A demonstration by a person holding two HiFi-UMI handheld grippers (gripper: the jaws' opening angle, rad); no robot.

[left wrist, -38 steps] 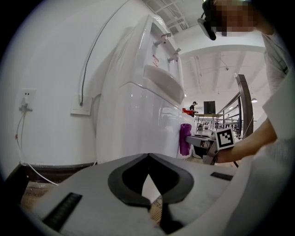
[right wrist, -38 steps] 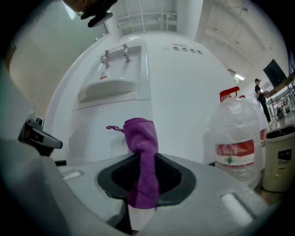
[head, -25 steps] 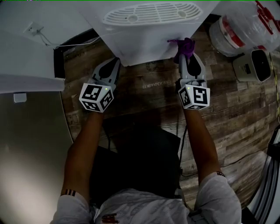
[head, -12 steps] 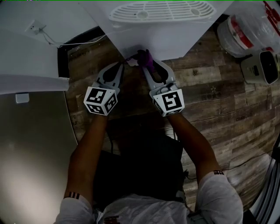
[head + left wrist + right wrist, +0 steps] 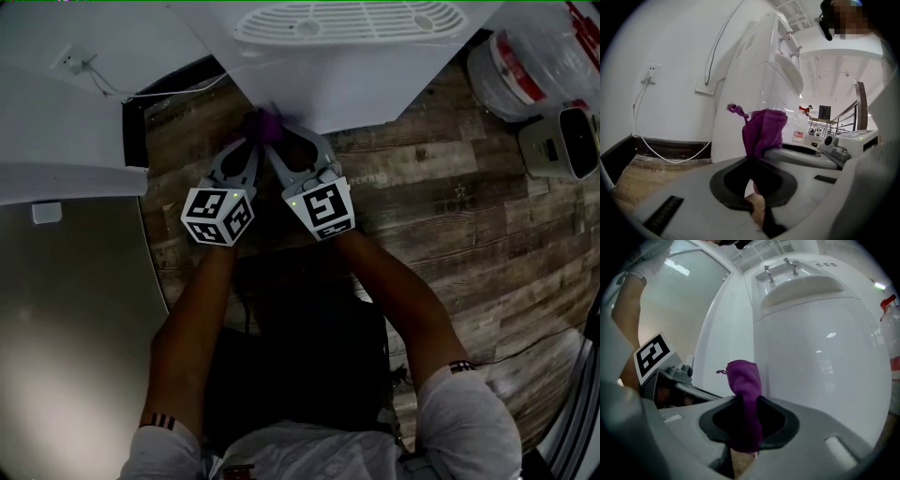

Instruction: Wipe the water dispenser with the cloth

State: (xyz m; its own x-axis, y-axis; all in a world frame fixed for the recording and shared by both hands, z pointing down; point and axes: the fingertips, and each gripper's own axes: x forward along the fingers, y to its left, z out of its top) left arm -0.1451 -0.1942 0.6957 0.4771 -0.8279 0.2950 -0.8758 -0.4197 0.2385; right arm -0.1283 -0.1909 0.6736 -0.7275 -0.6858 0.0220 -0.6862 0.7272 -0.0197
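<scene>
The white water dispenser (image 5: 337, 75) fills the top of the head view, with a vented grille on its top. My right gripper (image 5: 274, 141) is shut on a purple cloth (image 5: 265, 122) and holds it against the dispenser's lower left corner. In the right gripper view the cloth (image 5: 744, 378) sticks up from between the jaws (image 5: 746, 399), in front of the dispenser's white front (image 5: 820, 348). My left gripper (image 5: 247, 141) stands right beside it with its jaws together. In the left gripper view the cloth (image 5: 764, 129) hangs just past the left gripper's tips (image 5: 750, 158); I cannot tell if they touch.
A clear water jug (image 5: 525, 66) with red marks lies at the top right, a white box-shaped device (image 5: 562, 141) beside it. A wall socket with a cable (image 5: 75, 64) is at the upper left. A grey panel (image 5: 66, 309) runs down the left. The floor is wood plank (image 5: 450, 216).
My right gripper has carried the cloth leftward along the dispenser's lower edge, from its right corner to its left corner beside the left gripper. The left gripper has barely moved.
</scene>
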